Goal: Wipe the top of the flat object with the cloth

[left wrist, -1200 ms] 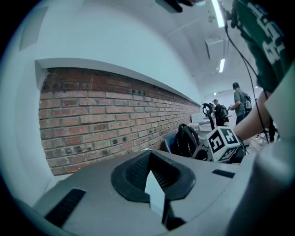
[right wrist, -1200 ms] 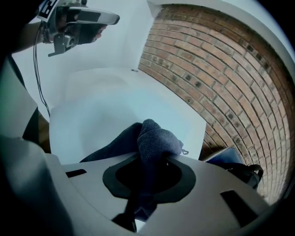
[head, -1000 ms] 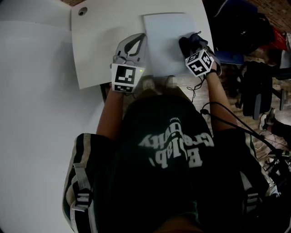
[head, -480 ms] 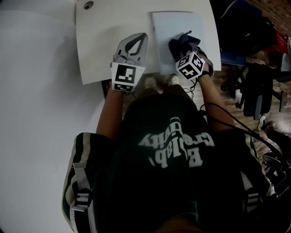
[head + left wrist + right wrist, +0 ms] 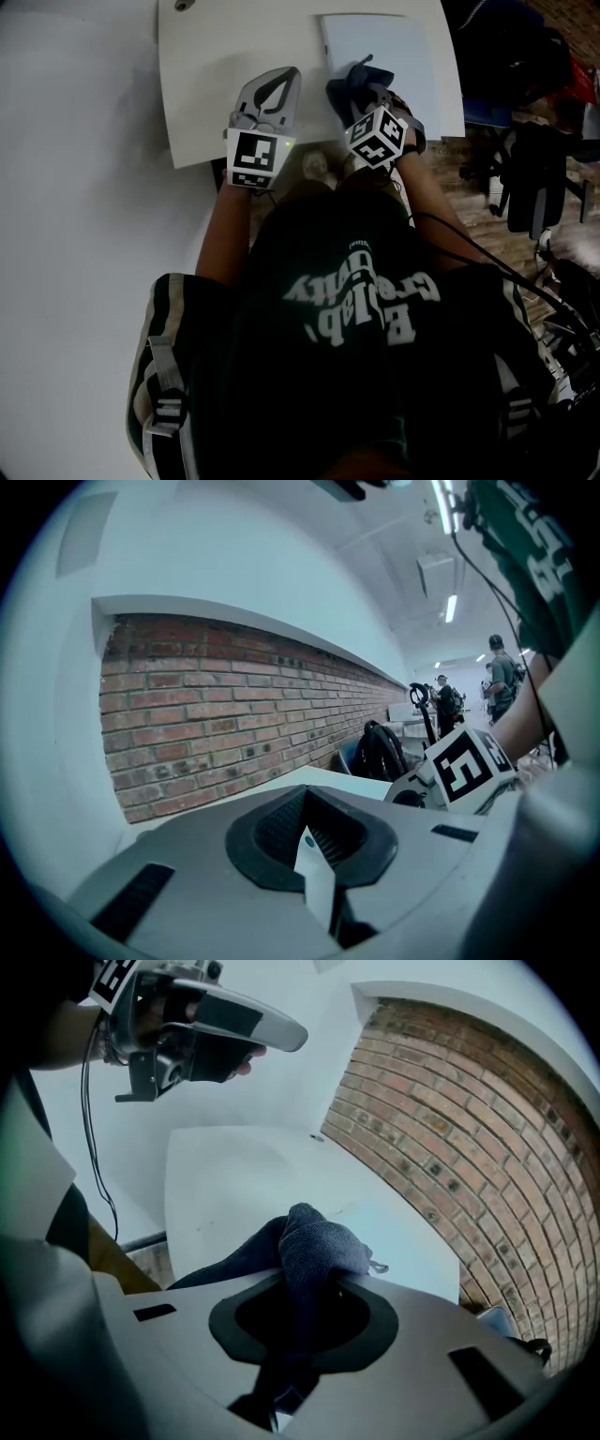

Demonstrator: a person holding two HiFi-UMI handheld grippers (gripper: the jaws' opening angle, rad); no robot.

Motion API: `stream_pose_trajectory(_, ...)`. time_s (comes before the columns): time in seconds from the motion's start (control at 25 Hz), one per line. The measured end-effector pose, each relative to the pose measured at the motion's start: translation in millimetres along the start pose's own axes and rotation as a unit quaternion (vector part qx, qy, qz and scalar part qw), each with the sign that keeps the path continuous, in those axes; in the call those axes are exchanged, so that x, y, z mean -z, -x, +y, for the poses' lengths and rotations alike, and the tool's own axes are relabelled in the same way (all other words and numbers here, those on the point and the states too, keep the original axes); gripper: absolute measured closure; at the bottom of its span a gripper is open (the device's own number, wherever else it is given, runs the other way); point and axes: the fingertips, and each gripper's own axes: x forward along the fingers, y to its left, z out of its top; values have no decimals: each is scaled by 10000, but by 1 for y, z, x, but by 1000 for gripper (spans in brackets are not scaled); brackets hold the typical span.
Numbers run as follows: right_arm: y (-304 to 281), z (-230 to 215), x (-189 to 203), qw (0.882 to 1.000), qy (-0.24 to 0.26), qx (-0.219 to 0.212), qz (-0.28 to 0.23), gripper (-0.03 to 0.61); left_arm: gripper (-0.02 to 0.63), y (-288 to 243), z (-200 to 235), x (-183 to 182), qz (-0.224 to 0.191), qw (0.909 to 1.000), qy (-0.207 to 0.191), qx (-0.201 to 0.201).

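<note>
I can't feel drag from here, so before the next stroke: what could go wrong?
The left hand-held gripper is shut beside the sheet, not on it, so nothing pins the sheet; a stroke could slide it toward the table's right edge. The cloth in the right hand-held gripper sits at the sheet's left edge and may catch and lift it.

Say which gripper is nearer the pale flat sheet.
Right. The right gripper, shut on the cloth, is over the left edge of the sheet; the left gripper is over the table beside it.
</note>
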Motion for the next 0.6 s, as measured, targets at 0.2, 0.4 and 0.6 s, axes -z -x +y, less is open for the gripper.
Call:
stream_pose_trajectory(0.2, 9, -3, 16, 10000, 52, -7, 36, 526, 620, -1, -17, -5, 22, 10000, -16, -25)
stream_pose_trajectory(0.4, 21, -19, 51, 9997, -89, 77, 202, 526, 620, -7, -35, -7, 103, 9999, -33, -77)
stream_pose_trajectory(0.6, 39, -43, 98, 9989, -246, 143, 383, 526, 620, -14, -68, -19, 138, 9999, -75, -53)
